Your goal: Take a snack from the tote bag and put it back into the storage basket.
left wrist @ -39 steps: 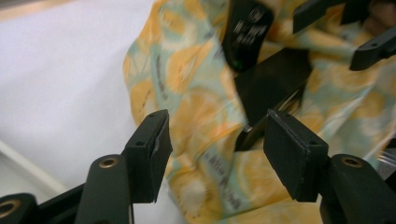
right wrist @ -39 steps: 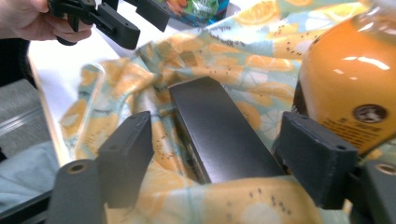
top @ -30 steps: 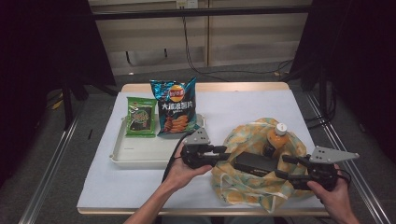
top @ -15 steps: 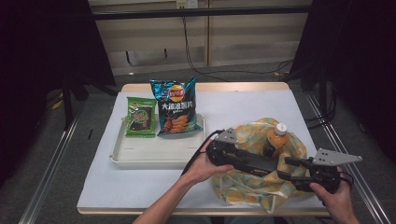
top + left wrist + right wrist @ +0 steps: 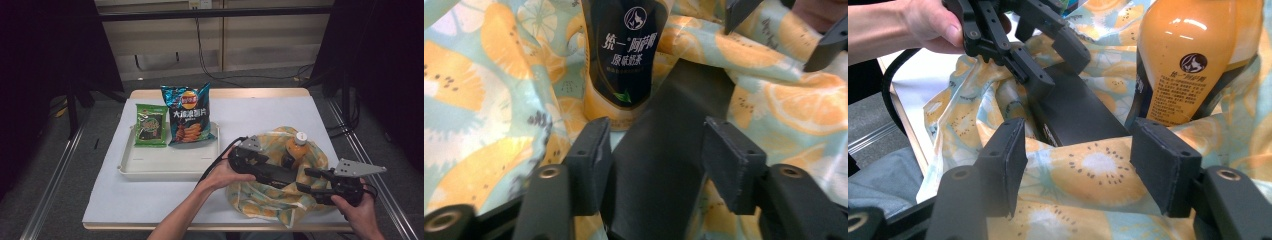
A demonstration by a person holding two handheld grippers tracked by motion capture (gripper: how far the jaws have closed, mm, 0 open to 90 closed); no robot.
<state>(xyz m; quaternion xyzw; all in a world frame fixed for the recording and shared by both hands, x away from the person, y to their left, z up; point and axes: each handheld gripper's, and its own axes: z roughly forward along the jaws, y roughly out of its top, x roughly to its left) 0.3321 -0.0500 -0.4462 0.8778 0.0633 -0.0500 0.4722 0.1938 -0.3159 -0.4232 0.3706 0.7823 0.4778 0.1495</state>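
Your left gripper (image 5: 280,172) reached over the fruit-print bag (image 5: 280,202) with the flat black box (image 5: 669,165) between its jaws. Those jaws had just been opening, and in the left gripper view the left pad sat against the box edge while a sliver of gap showed at the right one, so the box lay loose between them, its far end resting in the bag just beside the orange bottle (image 5: 296,147). Your right gripper (image 5: 1080,165) stood about half open astride the bag's near rim; I cannot tell whether its pads (image 5: 1160,167) pinched the cloth. The box lay just beyond them.
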